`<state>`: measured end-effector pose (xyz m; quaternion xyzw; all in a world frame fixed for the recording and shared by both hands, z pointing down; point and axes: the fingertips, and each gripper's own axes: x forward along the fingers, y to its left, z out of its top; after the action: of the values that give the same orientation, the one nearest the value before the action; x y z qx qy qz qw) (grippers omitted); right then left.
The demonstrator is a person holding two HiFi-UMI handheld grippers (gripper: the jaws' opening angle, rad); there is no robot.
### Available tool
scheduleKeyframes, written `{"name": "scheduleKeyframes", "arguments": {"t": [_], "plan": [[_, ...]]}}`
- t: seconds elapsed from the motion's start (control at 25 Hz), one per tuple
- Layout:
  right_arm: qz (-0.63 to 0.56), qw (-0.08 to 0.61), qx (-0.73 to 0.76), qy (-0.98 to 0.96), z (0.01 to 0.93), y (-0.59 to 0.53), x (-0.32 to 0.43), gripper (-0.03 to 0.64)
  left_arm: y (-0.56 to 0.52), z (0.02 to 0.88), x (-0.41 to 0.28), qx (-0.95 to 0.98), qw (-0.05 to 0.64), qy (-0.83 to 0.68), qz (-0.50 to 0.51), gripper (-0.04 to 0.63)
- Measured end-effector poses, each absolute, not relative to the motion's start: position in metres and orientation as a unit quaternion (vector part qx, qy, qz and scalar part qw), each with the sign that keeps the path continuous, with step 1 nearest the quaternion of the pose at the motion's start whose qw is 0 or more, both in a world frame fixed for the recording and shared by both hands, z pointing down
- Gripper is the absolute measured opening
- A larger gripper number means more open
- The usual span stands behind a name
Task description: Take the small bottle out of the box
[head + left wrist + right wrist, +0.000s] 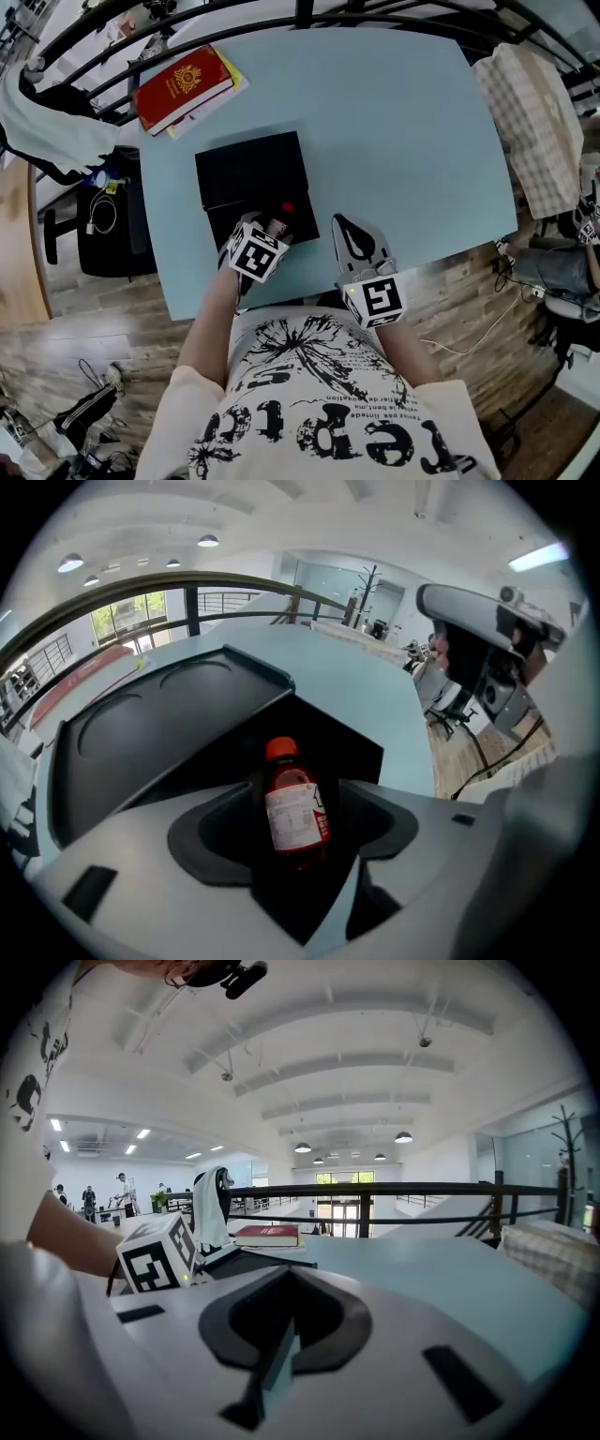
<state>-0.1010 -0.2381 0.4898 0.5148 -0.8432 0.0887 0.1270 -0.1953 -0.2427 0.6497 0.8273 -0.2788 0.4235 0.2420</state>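
Note:
A small bottle (pixel 295 808) with red liquid, an orange-red cap and a white label lies inside the open black box (pixel 159 714). In the head view only its red cap (pixel 288 207) shows, at the box's (pixel 253 178) near right corner. My left gripper (pixel 296 832) reaches into the box and stands open, one finger on either side of the bottle. It shows in the head view (pixel 272 228) at the box's near edge. My right gripper (pixel 341 223) rests shut and empty on the table to the right of the box, its jaws (pixel 281 1344) pressed together.
A red book (pixel 183 84) lies on yellow papers at the far left corner of the pale blue table (pixel 403 141). A checked cloth (pixel 534 122) hangs on the railing at right. The table's near edge runs just under both grippers.

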Motion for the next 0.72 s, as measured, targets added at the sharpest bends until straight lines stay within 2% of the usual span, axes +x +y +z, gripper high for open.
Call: {"name": "scheduleKeyframes", "arguments": {"t": [0.32,0.44,0.56,0.72], "plan": [[0.103,0.130,0.530,-0.832,0.501,-0.238,-0.087,0.011,-0.251,0.674,-0.192,0.806,0.294,-0.268,0.439,0.276],[0.110,0.134,0.533,-0.828,0.507,-0.237,-0.082,0.011,-0.254,0.679,-0.193,0.800,0.274,-0.284,0.452,0.269],[0.110,0.136,0.533,-0.828,0.508,-0.238,-0.079,0.011,-0.258,0.681,-0.195,0.794,0.252,-0.304,0.462,0.233],[0.108,0.136,0.528,-0.831,0.507,-0.239,-0.078,0.011,-0.258,0.681,-0.196,0.795,0.251,-0.309,0.458,0.232]]}}
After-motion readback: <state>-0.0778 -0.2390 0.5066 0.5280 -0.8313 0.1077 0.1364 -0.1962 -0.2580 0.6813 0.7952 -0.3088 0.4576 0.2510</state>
